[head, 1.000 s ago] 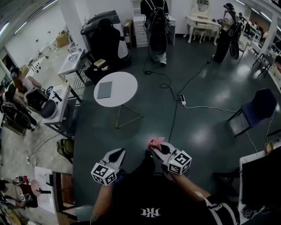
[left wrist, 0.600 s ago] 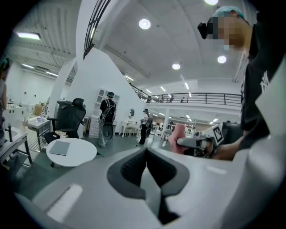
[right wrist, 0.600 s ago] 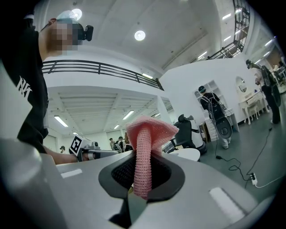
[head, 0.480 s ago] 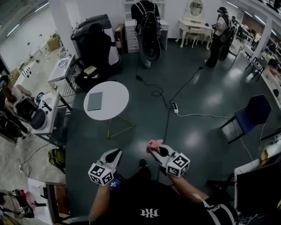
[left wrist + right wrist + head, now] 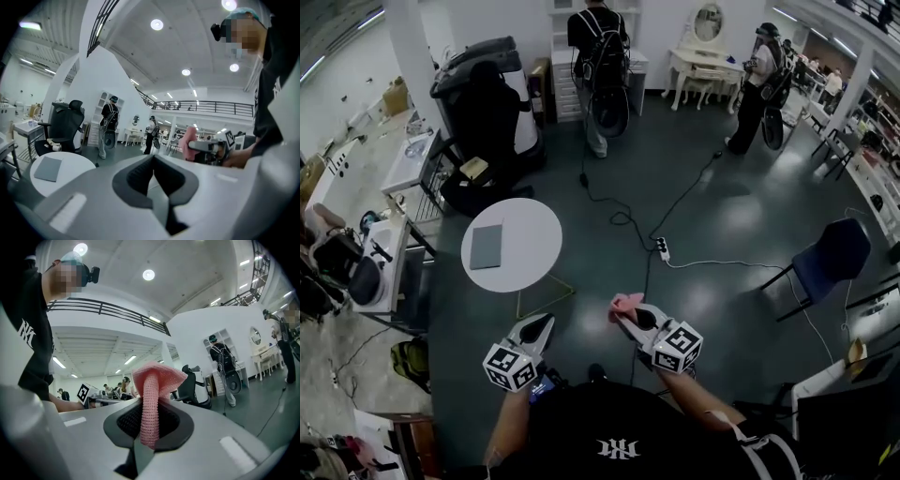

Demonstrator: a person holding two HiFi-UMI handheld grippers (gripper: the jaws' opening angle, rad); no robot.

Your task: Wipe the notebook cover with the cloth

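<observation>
Table nearer, cloth in right gripper

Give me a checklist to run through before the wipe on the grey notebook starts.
1. Grip on the pink knitted cloth: ok, the right gripper has its jaws closed on it.
2. Is the left gripper free: ok, jaws together, nothing between them.
3. Is the grey notebook flat on the white round table: ok.
4. Cover free of other things: ok, nothing lies on it.
5. Notebook within reach: not ok, the table stands well ahead of both grippers across the floor.
6. Dirt on the cover: cannot tell, too small to see.
</observation>
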